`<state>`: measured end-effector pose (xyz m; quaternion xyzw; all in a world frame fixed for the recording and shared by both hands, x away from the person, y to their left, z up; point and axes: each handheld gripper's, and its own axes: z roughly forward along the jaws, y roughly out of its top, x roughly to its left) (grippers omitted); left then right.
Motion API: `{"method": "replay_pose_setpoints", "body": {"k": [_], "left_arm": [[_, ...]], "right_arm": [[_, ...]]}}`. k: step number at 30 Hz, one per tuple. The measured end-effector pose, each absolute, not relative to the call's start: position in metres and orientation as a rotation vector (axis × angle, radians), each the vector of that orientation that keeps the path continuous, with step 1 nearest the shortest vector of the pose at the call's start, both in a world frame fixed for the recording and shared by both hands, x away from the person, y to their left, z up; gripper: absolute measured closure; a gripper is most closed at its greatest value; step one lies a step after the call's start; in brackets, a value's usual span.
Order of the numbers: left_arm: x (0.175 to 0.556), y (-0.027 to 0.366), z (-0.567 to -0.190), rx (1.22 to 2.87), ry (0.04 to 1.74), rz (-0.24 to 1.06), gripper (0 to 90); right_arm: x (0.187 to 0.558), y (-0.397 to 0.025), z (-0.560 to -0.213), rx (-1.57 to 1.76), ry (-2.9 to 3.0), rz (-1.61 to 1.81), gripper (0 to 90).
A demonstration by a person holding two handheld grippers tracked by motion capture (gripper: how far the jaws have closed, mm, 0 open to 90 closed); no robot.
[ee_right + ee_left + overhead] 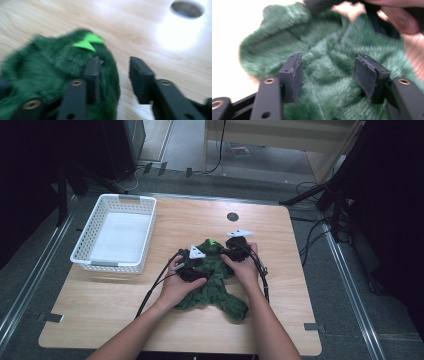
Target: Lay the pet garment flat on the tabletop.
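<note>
A dark green furry garment (222, 297) lies bunched on the wooden table (280, 320) in the high view, with a bright green tag (213, 241) at its far end. My left gripper (201, 263) rests on the middle of the garment. In the left gripper view it (332, 75) stands open, with the green fur (329, 50) spread between and below its pads (293, 73). My right gripper (228, 245) sits at the garment's far right edge. It (116, 78) is open, its left pad against the fur (45, 67) just below the tag (88, 42), with bare table in the gap.
A white slatted basket (84, 245) stands at the table's back left, and nothing shows inside it. A round dark hole (232, 216) is in the tabletop beyond the garment and also appears as the hole (187, 8) in the right gripper view. Cables trail from both grippers.
</note>
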<state>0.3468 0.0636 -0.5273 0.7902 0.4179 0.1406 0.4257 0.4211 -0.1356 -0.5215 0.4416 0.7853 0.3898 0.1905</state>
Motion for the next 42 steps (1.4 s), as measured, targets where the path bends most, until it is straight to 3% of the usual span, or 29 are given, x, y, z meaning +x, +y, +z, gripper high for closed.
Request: {"method": "replay_pose_setpoints", "body": {"k": [3,7,10,14,18,21,28,30,31,34,36,42], "left_arm": [[0.343,0.082,-0.522,1.889,1.080,0.362,41.8],[0.346,0.100,-0.526,1.896,1.179,0.373,45.6],[0.347,0.108,-0.535,1.897,1.280,0.349,46.9],[0.344,0.106,-0.543,1.936,1.279,0.340,50.4],[0.344,0.100,-0.542,1.991,1.246,0.366,70.0],[0.347,0.103,-0.543,2.014,1.241,0.359,82.0],[0.360,0.101,-0.542,1.996,1.284,0.377,84.4],[0.361,0.098,-0.542,1.983,1.284,0.401,80.9],[0.359,0.097,-0.541,1.973,1.272,0.425,72.4],[0.348,0.101,-0.531,1.906,1.234,0.430,45.6],[0.339,0.106,-0.523,1.869,1.228,0.455,35.9],[0.300,0.104,-0.517,1.862,1.179,0.477,31.0]], "right_arm": [[0.387,-0.150,-0.503,1.208,2.154,1.208,49.7],[0.371,-0.154,-0.508,1.239,2.227,1.204,45.9],[0.363,-0.154,-0.519,1.278,2.345,1.138,48.4],[0.357,-0.154,-0.530,1.298,2.373,1.079,59.9],[0.353,-0.151,-0.535,1.225,2.368,1.000,80.1],[0.351,-0.155,-0.538,1.189,2.356,0.999,83.1],[0.358,-0.166,-0.541,1.224,2.273,0.989,83.9],[0.360,-0.164,-0.541,1.235,2.263,0.984,82.9],[0.360,-0.164,-0.540,1.235,2.262,0.999,80.5],[0.354,-0.165,-0.530,1.214,2.236,1.118,62.0],[0.345,-0.166,-0.519,1.168,2.218,1.149,55.0],[0.304,-0.168,-0.493,1.132,2.150,1.206,49.4]]}}
